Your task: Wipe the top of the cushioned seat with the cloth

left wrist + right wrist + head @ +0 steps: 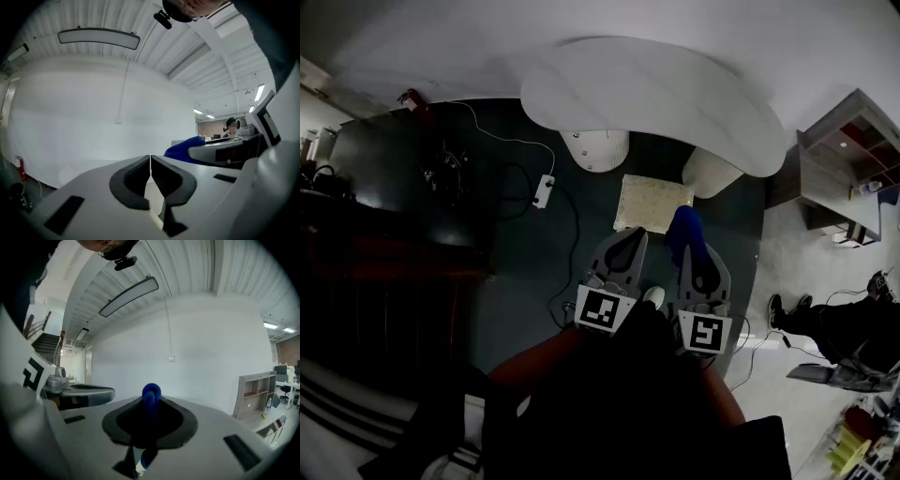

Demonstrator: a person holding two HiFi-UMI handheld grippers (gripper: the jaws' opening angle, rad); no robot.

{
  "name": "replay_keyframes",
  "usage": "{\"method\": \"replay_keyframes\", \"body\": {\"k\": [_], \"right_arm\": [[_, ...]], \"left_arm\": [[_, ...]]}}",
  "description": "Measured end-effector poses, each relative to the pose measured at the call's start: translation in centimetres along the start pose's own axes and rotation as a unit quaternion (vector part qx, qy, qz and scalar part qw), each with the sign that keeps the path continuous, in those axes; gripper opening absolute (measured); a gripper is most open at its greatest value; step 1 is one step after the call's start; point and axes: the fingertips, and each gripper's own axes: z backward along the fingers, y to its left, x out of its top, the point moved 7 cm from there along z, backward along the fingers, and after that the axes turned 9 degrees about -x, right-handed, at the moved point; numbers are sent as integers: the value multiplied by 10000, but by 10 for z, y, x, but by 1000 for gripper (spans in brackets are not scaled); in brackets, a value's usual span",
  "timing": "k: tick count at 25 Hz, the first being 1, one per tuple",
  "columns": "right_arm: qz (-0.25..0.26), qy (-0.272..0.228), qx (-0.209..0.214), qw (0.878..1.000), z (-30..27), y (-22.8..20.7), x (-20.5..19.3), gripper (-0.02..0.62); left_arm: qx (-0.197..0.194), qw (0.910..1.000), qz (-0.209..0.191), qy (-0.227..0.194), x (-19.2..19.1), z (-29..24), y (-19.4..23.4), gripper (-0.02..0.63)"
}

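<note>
head view, hidden: the person's dark body covers both gripper handles; blue cloth (pixel 684 232) covers the right gripper (pixel 694 253) tips.
head view, cloth axis: runs along the right gripper, pointing ahead at the cushioned seat (pixel 652 202).
left gripper view: left gripper (pixel 150 161) clenched, nothing between; cloth off to its right.
right gripper view: right gripper grasping the cloth; a loop pokes past the tips, the rest is buried between the jaws.
</note>
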Motion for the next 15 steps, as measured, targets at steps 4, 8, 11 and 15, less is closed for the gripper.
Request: {"method": "replay_keyframes", "body": {"k": [4, 8, 11, 15], "right_arm": [[86, -5, 79, 9999, -1, -7, -4, 84], [-367, -254, 155, 9989, -4, -23, -4, 84], [-478, -254, 281, 9981, -7, -38, -6, 84], [-411, -115, 496, 9979, -8, -55, -18, 86]], "left_arm": [[97, 9999, -80, 101, -1, -2, -6, 18], [272, 9996, 13, 61, -6, -10, -12, 18], [465, 9989, 12, 78, -9, -15, -16, 18], [763, 9970, 64, 113, -20, -17, -25, 18]]}}
